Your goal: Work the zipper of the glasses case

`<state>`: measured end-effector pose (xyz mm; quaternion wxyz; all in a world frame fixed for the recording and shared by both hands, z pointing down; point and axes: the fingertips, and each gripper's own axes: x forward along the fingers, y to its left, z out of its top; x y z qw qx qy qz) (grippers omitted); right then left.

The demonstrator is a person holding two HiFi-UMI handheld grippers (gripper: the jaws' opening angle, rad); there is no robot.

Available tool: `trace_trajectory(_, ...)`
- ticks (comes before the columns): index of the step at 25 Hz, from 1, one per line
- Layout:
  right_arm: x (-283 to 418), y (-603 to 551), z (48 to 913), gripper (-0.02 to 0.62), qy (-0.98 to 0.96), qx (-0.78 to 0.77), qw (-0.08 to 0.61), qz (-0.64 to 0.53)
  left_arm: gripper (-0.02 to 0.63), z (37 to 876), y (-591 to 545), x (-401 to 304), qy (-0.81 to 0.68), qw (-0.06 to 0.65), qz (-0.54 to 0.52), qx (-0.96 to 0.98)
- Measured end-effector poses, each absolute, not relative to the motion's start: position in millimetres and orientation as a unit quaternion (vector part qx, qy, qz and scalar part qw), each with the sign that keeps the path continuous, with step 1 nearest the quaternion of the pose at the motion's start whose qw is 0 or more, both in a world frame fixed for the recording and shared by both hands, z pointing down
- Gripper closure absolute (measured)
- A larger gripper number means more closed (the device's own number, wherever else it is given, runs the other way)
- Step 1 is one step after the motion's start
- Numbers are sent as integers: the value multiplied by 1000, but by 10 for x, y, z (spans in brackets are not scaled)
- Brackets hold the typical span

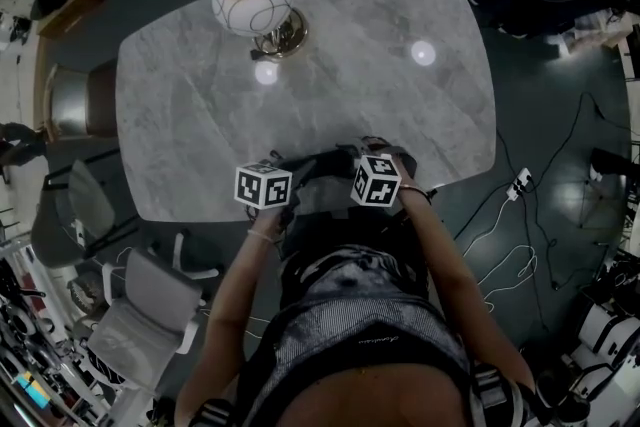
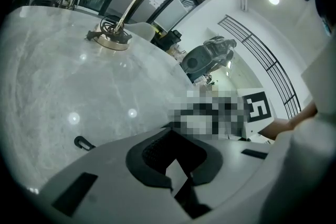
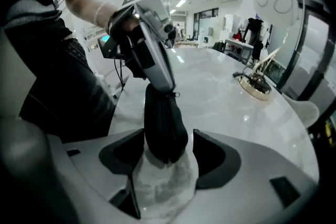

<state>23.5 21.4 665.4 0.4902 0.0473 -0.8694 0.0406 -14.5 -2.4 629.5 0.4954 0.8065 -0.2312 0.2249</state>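
**Glasses case upright between the two grippers at the near table edge**

The black glasses case [image 3: 165,128] stands on end, a bit tilted, over the marble table [image 1: 200,115] close to the person's edge. Its top end is pinched by the left gripper [image 3: 164,86], whose jaws are closed tight together on it. A small metal zipper ring [image 3: 177,94] sticks out just beside that grip; I can't tell whether the pads are on the pull itself or on the case edge. The left gripper view shows the pads meeting, with almost none of the case showing.

The lower end of the case sits between the jaws of the right gripper [image 3: 167,152]. These jaws are spread, with a gap showing on one side of the case, so they are not clamped.

In the head view the case is a dark shape between the two marker cubes, left [image 1: 263,185] and right [image 1: 376,180], which are near each other. A hand [image 3: 123,21] holds the left gripper from above.

A lamp [image 1: 255,0] with a white globe and brass base stands at the far side of the table, well apart. A grey chair [image 1: 140,315] is at the left and cables [image 1: 510,245] lie on the floor at the right.
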Motion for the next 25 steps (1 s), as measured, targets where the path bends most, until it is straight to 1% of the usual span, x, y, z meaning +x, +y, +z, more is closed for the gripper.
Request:
trace_trajectory(3, 393, 260, 6771, 279, -866, 36, 494, 69, 601, 6299, -29, -153, -232, 497, 226, 805)
trace_trajectory(7, 367, 244, 6833, 281, -874, 50, 477, 76, 601, 6295, -37, -154, -239, 498, 226, 802)
trace_trajectory(9, 363, 230, 6823, 300, -875, 49, 475, 83, 601, 6287, -41, -152, -244, 503, 224, 798)
trace_trajectory(13, 371, 233, 6805, 307, -872, 42, 481, 76, 601, 6272, -16, -70, -246, 518, 219, 789)
trace_trajectory(25, 354, 234, 6818, 307, -867, 62, 487, 87, 601, 6283, -16, 303, -228, 495, 258, 798)
